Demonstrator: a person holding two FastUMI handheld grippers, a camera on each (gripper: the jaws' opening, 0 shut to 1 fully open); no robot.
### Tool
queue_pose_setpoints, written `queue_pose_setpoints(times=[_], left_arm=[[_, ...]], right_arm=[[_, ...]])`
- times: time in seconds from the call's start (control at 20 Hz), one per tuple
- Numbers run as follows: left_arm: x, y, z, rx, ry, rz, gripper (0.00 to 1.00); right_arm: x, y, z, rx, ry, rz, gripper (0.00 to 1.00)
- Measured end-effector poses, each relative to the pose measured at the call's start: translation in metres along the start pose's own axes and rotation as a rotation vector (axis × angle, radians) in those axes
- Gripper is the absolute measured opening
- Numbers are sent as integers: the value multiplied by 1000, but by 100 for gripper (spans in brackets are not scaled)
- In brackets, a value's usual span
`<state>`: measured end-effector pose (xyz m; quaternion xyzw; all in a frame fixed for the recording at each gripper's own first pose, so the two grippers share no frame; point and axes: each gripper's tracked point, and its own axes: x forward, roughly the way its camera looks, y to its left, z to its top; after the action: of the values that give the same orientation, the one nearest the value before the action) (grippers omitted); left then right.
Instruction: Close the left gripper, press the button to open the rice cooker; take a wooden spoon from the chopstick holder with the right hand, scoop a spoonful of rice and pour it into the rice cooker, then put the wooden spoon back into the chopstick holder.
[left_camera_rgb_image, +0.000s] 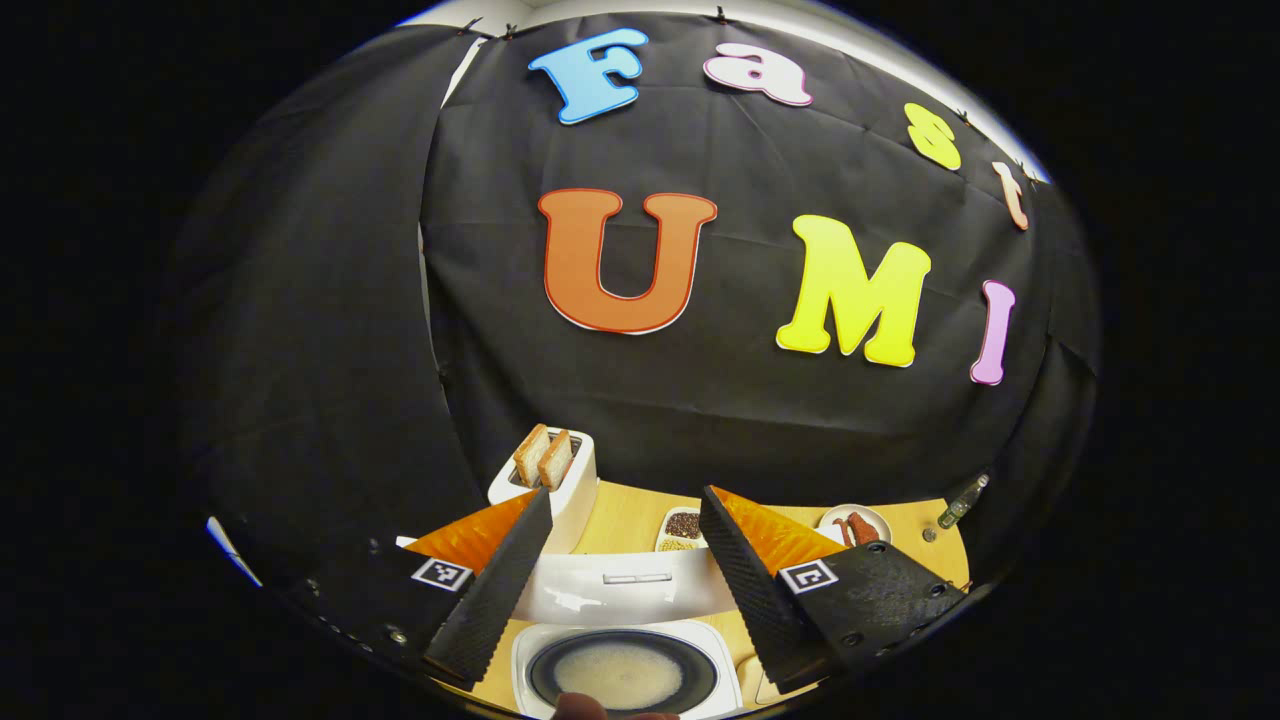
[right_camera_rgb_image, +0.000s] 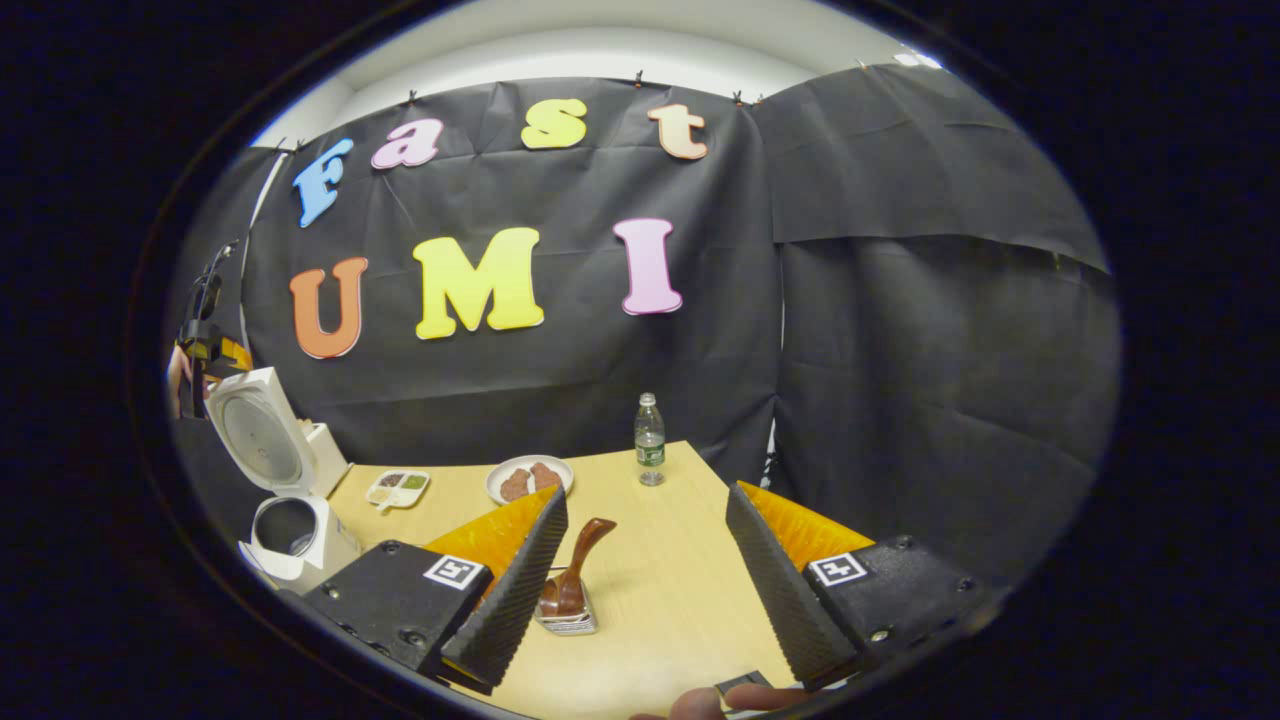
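Note:
The white rice cooker (left_camera_rgb_image: 700, 640) stands under my left gripper (left_camera_rgb_image: 626, 492) with its lid (left_camera_rgb_image: 620, 590) swung up. Its dark inner pot (left_camera_rgb_image: 620, 672) holds something pale and grainy. The left gripper is open, and nothing sits between its fingers. In the right gripper view the same cooker (right_camera_rgb_image: 300, 545) stands at the table's left edge, lid (right_camera_rgb_image: 255, 440) upright, with the left gripper (right_camera_rgb_image: 205, 340) above it. A dark wooden spoon (right_camera_rgb_image: 588, 545) leans in a small chopstick holder (right_camera_rgb_image: 567, 618) just ahead of my right gripper (right_camera_rgb_image: 646, 490), beside its left finger. The right gripper is open and apart from the spoon.
A white toaster (left_camera_rgb_image: 560, 490) with two bread slices stands behind the cooker. A divided dish of grains (right_camera_rgb_image: 398, 488), a plate of reddish food (right_camera_rgb_image: 530, 478) and a water bottle (right_camera_rgb_image: 650, 440) sit toward the table's far edge. A fingertip (right_camera_rgb_image: 700, 705) shows at the bottom.

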<state>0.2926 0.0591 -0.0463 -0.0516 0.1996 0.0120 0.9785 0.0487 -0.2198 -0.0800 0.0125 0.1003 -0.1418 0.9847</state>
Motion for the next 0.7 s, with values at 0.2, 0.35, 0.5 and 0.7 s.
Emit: queue_pose_setpoints(times=[0.2, 0.35, 0.5, 0.7], left_arm=[[-16, -2, -13, 34, 11, 10, 97], [-40, -9, -33, 23, 48, -5, 97], [-72, -19, -66, 23, 88, -45, 97], [-108, -26, -131, -52, 199, -85, 96]], right_arm=[[-1, 12, -8, -12, 20, 33, 99], [0, 22, -11, -9, 27, 69, 99], [-1, 34, -14, -11, 39, 105, 99], [-9, 57, -15, -47, 39, 161, 99]])
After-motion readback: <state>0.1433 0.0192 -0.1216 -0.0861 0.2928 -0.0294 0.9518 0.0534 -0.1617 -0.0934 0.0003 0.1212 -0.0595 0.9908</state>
